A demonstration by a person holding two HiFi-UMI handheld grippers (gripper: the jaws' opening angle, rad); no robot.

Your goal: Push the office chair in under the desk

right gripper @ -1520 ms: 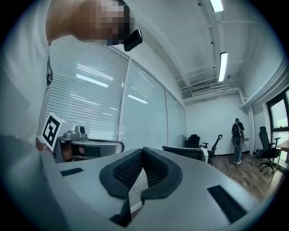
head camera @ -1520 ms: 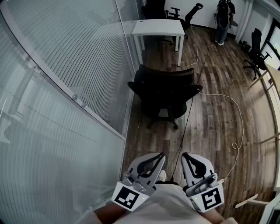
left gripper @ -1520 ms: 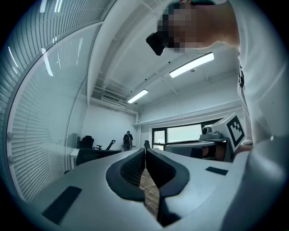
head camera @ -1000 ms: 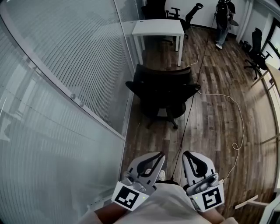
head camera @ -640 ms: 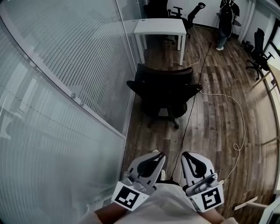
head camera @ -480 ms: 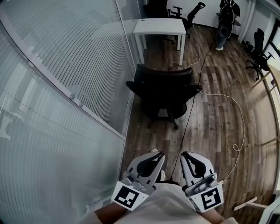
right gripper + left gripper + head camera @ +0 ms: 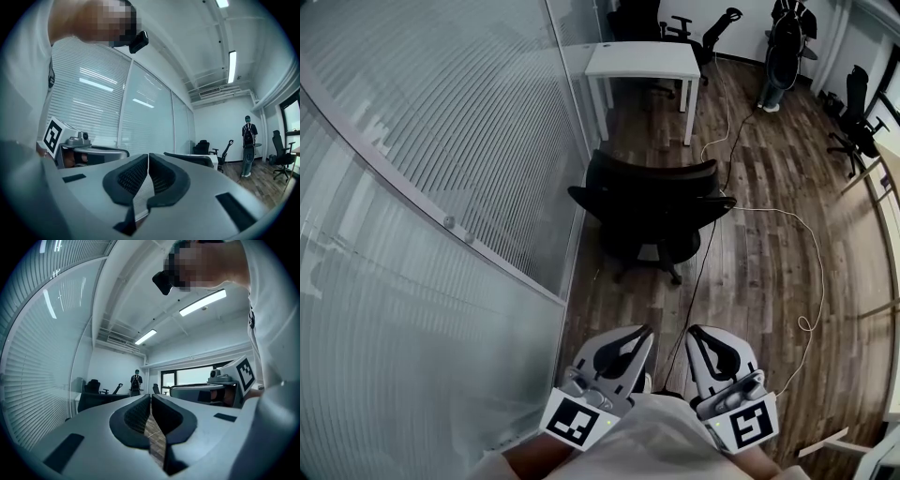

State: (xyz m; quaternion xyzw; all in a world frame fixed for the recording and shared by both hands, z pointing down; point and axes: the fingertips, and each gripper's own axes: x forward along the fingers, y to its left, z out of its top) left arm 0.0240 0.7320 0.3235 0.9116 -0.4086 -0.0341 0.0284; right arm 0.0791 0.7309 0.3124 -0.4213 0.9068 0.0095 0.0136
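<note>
Little has shifted since a moment ago: the office chair (image 7: 652,211) sits a touch lower in the head view, and the person with a backpack (image 7: 780,47) at the far end of the room has edged toward 1 o'clock. Both tools hold the same spot at the bottom of that view.

The left gripper (image 7: 639,333) is closed, its dark pads pressed together with nothing between them. The right gripper (image 7: 697,334) is closed the same way, empty too. They sit side by side close to the person's body, pointing toward 12 o'clock.

Straight ahead at 12 o'clock, well apart from both tools, the black chair stands on the wooden floor (image 7: 759,281). It is out in the open, not under anything. The white desk (image 7: 642,59) is farther on at 12 o'clock, with bare floor between it and the chair. A glass wall with blinds (image 7: 441,141) runs along 9 to 11 o'clock, just beside the chair. A pale cable (image 7: 814,272) trails over the floor at 2 o'clock. More black chairs (image 7: 853,112) stand at 2 o'clock.
</note>
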